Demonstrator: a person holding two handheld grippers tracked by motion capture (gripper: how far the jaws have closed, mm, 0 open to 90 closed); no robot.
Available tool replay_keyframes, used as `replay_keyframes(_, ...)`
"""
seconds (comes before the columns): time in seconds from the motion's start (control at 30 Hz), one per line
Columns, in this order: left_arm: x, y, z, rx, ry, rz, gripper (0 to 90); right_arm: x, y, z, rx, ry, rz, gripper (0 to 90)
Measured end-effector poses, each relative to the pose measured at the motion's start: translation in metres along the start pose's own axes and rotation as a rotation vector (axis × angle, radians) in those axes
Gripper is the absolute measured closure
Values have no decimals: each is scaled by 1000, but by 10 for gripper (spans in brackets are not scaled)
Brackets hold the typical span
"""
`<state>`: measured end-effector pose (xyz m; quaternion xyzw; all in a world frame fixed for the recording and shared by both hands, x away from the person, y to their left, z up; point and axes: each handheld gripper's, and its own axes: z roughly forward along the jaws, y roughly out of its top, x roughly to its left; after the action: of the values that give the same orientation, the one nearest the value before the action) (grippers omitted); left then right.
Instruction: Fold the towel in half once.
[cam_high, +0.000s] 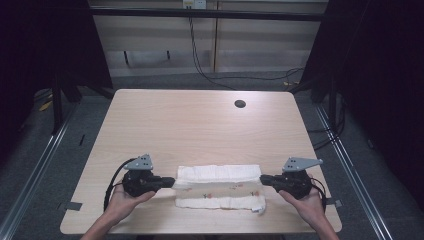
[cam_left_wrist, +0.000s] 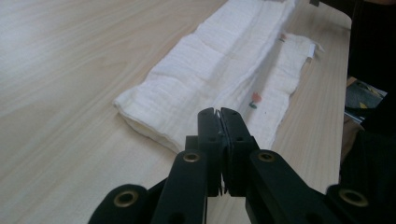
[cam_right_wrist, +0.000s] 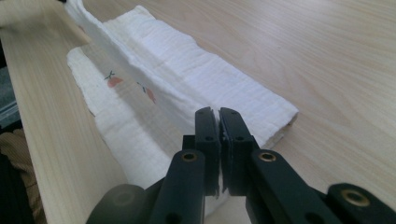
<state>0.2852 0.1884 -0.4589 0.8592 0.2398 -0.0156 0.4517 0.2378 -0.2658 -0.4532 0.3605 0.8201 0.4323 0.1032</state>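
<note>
Near the table's (cam_high: 200, 120) front edge we see a folded white muslin cloth (cam_high: 220, 186) (small red prints inside), a thin layer pinched at each end by the left gripper (cam_high: 173, 181) and right gripper (cam_high: 262, 178).
</note>
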Motion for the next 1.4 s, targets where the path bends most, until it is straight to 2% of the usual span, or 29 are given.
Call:
replay_keyframes(0.13,-2,-5,5,28,-9,4,879,2,-5,0,12,5,5,867)
replay_keyframes(0.3,-4,-11,9,48,-11,3,877,6,-13,5,50,17,3,864)
replay_keyframes(0.37,-6,-13,11,69,-14,19,873,7,-16,8,64,18,3,859)
replay_keyframes(0.47,-8,-14,14,77,-23,22,872,8,-22,12,95,21,-4,854)
replay_keyframes(0.8,-13,-18,20,119,-47,53,840,13,-30,13,126,42,-12,816)
replay_keyframes(0.83,-14,-18,19,122,-35,56,830,14,-30,13,127,45,-11,811)
replay_keyframes(0.97,-15,-17,15,93,-39,53,798,18,-34,7,114,45,-12,772)
replay_keyframes(1.07,-13,-17,11,64,-37,30,714,19,-34,0,68,34,-7,727)
replay_keyframes(1.13,-11,-16,10,53,-30,38,716,18,-32,-3,46,19,2,714)
replay_keyframes(1.23,-6,-13,10,40,-19,18,691,12,-28,1,48,-12,25,669)
replay_keyframes(1.37,4,-9,13,14,-23,-17,645,-1,-19,10,53,-35,33,641)
replay_keyframes(1.4,6,-6,14,10,-13,-24,646,-5,-16,13,53,-47,33,637)
